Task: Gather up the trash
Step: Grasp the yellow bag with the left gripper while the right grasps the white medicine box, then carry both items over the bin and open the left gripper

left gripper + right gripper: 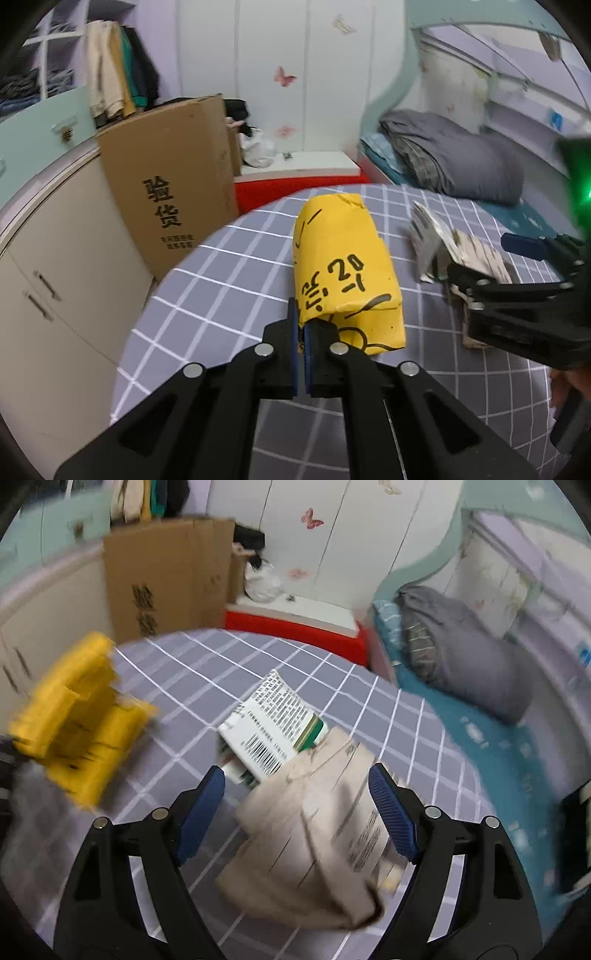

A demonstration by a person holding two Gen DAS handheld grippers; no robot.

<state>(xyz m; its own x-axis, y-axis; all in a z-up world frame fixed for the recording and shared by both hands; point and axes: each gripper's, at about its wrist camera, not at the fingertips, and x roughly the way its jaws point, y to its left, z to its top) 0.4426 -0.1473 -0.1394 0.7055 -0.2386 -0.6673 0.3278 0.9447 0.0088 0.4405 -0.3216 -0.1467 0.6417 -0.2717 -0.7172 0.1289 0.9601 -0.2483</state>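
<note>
The left tool (pixel 303 334) is clenched on the near edge of a crumpled yellow paper bag with black lettering (pixel 343 269), resting on the round grey-checked surface (pixel 221 280). The right tool (pixel 297 805) stands released, its jaws either side of a flattened beige cardboard carton (pixel 314 834) overlapping a white printed box (pixel 271 723). Both wrappers look light and crushable, best pinched at a folded edge.

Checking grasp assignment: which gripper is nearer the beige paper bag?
Right. The right gripper is open with the beige bag between its fingers; the left gripper is off to the side, shut on the yellow bag.
</note>
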